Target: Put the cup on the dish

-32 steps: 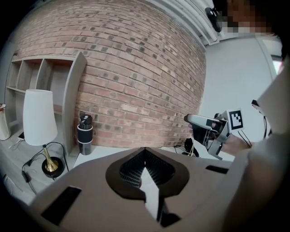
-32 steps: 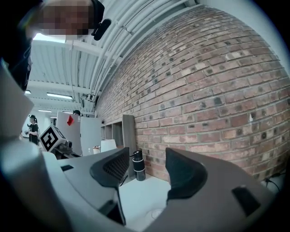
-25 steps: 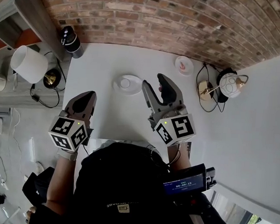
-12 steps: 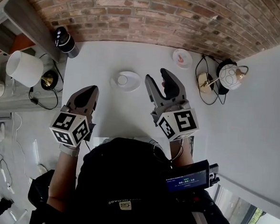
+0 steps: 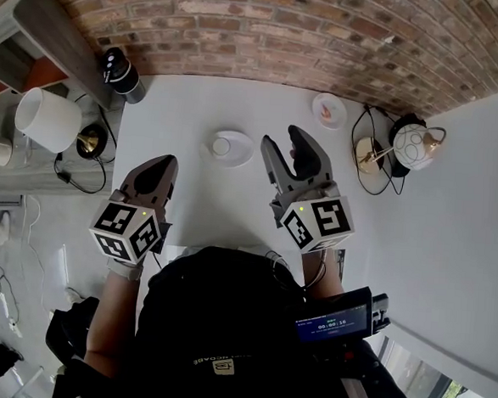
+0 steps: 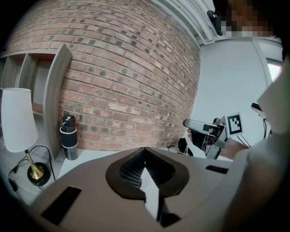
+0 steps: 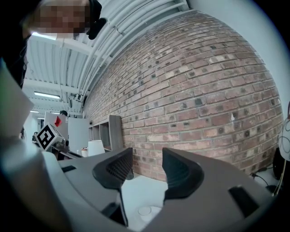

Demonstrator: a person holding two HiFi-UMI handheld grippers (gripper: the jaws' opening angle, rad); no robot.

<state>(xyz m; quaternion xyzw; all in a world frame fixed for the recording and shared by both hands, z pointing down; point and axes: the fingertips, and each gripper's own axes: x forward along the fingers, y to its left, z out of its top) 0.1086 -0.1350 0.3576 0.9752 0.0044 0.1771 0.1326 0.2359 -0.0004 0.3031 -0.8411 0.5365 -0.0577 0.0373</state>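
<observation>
A small white cup point(image 5: 222, 146) stands on a white dish point(image 5: 237, 153) at the middle of the white table point(image 5: 189, 198). My right gripper point(image 5: 283, 138) hovers just right of the dish, jaws apart and empty. In the right gripper view the gripper point(image 7: 147, 159) looks over the cup point(image 7: 144, 210) on its dish point(image 7: 156, 213), low between the jaws. My left gripper point(image 5: 158, 169) is shut, holding nothing, above the table's left part, well short of the dish. Seen from the left gripper view, its gripper point(image 6: 145, 152) has closed jaws.
A second small dish point(image 5: 328, 112) with something red lies at the back right. A black-and-white bottle point(image 5: 120, 73) stands at the back left corner. A white-shaded lamp point(image 5: 47, 118) is left of the table, a round lamp point(image 5: 414, 146) right. A brick wall point(image 5: 269, 34) runs behind.
The head view sways slightly. Both grippers keep nearly the same places, and the cup stays on the dish.
</observation>
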